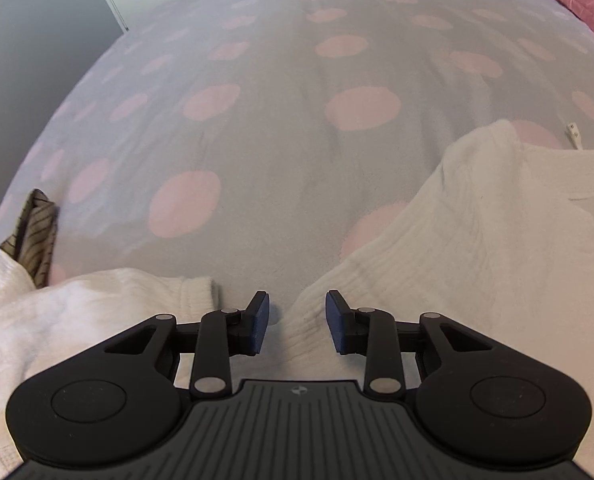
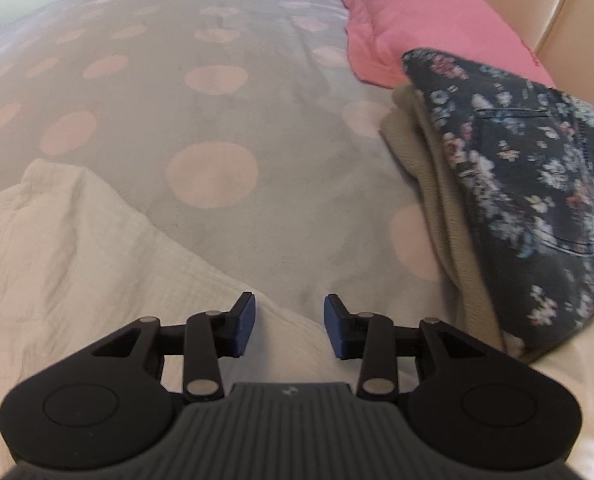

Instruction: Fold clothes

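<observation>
Left wrist view shows the left gripper (image 1: 297, 322) with its two fingers wide apart and nothing between them. A soft, crinkly white garment (image 1: 477, 248) lies under and past the right finger, and its ribbed cuff (image 1: 195, 290) sits just past the left finger. It rests on a gray bedspread (image 1: 277, 152) with big pink dots. The right gripper (image 2: 289, 326) is spread wide too, holding nothing, above the white cloth's edge (image 2: 97, 248). Past its right finger sits a folded pile: flowery dark fabric (image 2: 537, 184) on tan knit (image 2: 429, 168), beside a pink pillow (image 2: 409, 12).

Crinkled matt cloth white garment (image 1: 477, 240)
</observation>
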`<action>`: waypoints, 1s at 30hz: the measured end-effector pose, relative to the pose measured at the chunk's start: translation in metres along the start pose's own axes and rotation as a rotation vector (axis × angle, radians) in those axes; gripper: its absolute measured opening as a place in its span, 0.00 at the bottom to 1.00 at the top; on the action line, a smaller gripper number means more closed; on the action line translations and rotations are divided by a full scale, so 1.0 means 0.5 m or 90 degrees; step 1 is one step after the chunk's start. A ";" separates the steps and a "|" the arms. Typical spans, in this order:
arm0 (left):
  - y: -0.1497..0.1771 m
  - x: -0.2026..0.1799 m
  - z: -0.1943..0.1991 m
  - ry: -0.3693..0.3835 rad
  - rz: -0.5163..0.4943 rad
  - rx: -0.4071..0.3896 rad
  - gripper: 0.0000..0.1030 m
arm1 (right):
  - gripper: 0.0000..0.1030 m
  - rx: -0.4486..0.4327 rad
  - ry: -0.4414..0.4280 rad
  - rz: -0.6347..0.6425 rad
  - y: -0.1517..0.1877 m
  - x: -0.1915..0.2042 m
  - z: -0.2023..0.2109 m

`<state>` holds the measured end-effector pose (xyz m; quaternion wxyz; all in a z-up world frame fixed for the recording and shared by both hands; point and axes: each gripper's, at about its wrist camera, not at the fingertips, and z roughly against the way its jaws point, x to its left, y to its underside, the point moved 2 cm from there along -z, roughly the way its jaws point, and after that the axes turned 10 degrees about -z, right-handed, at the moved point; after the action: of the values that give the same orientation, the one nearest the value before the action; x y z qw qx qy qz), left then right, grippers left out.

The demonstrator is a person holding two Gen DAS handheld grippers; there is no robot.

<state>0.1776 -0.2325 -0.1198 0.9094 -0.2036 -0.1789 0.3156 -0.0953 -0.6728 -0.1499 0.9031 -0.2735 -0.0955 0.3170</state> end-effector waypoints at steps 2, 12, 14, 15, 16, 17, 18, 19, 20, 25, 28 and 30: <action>0.005 -0.008 0.021 -0.015 -0.004 -0.006 0.29 | 0.39 -0.010 -0.012 -0.015 0.014 -0.014 0.044; 0.101 -0.092 0.198 0.023 -0.053 -0.043 0.29 | 0.40 -0.041 -0.106 -0.053 0.163 -0.057 0.289; 0.134 -0.112 0.230 0.041 -0.056 -0.039 0.29 | 0.40 -0.009 -0.147 -0.055 0.210 -0.063 0.321; 0.150 -0.120 0.238 0.047 -0.057 -0.031 0.29 | 0.40 0.013 -0.162 -0.057 0.234 -0.065 0.333; 0.166 -0.128 0.243 0.052 -0.057 -0.021 0.29 | 0.40 0.036 -0.168 -0.060 0.257 -0.067 0.342; 0.182 -0.136 0.248 0.056 -0.057 -0.011 0.29 | 0.40 0.059 -0.172 -0.061 0.280 -0.067 0.350; 0.198 -0.144 0.254 0.061 -0.057 -0.001 0.29 | 0.41 0.081 -0.174 -0.058 0.302 -0.067 0.356; 0.215 -0.151 0.257 0.067 -0.057 0.012 0.29 | 0.41 0.099 -0.178 -0.057 0.326 -0.069 0.361; 0.230 -0.156 0.258 0.073 -0.056 0.027 0.29 | 0.41 0.116 -0.181 -0.056 0.350 -0.072 0.364; 0.313 -0.180 0.257 0.100 -0.091 0.108 0.29 | 0.40 0.214 -0.202 -0.048 0.450 -0.081 0.371; 0.353 -0.183 0.250 0.096 -0.104 0.142 0.29 | 0.40 0.250 -0.210 -0.025 0.499 -0.076 0.376; 0.376 -0.181 0.245 0.095 -0.107 0.160 0.29 | 0.40 0.274 -0.205 -0.008 0.530 -0.072 0.375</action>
<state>-0.0386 -0.1246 -0.1240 0.9615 -0.0955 -0.0864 0.2427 -0.3263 -0.4419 -0.1409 0.9156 -0.0205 -0.1699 0.3638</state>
